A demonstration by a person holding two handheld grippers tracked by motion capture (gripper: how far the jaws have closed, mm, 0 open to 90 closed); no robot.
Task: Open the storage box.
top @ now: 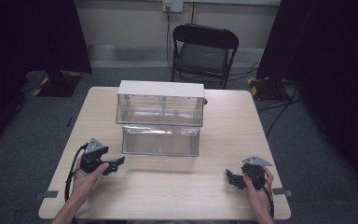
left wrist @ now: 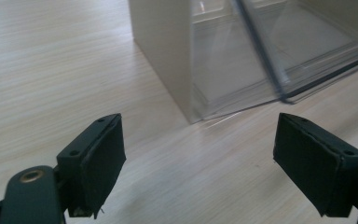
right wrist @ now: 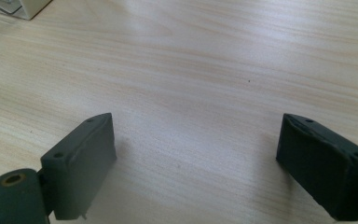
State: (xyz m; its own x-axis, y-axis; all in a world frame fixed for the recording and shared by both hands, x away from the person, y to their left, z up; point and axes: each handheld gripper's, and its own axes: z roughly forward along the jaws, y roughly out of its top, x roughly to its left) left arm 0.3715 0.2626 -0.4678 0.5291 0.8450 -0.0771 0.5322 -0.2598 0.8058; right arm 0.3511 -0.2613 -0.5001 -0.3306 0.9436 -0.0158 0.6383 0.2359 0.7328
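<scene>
1. Resting near the table's [top: 242,121] front-left corner, the person's left hand [top: 85,179] lies palm up with the forearm coming in from the front edge, and it cradles the left gripper [top: 114,165], whose nose points toward the table's middle and slightly toward the far side.
2. From the left gripper view, its two black pads [left wrist: 95,161] stand wide apart with bare wood between them; nothing is pinched.
3. Just ahead of those jaws sits the clear drawer unit [top: 161,116], placed at the middle of the table, nearer the far edge than the front one. Its long axis runs left to right, parallel to the front edge.
4. A white top covers the upper box; the lower clear drawer [top: 161,140] is slid out toward the front edge, its open face pointing at the person.
5. In the left gripper view the unit's pale side wall and the drawer's clear corner [left wrist: 279,88] lie close in front of the jaws, not touching them.
6. Over by the front-right corner, the right hand [top: 258,184] holds the right gripper [top: 230,178] low over the wood, nose aimed toward the left edge.
7. Its pads [right wrist: 81,163] are likewise spread wide over bare tabletop, gripping nothing, well apart from the drawer unit.
</scene>
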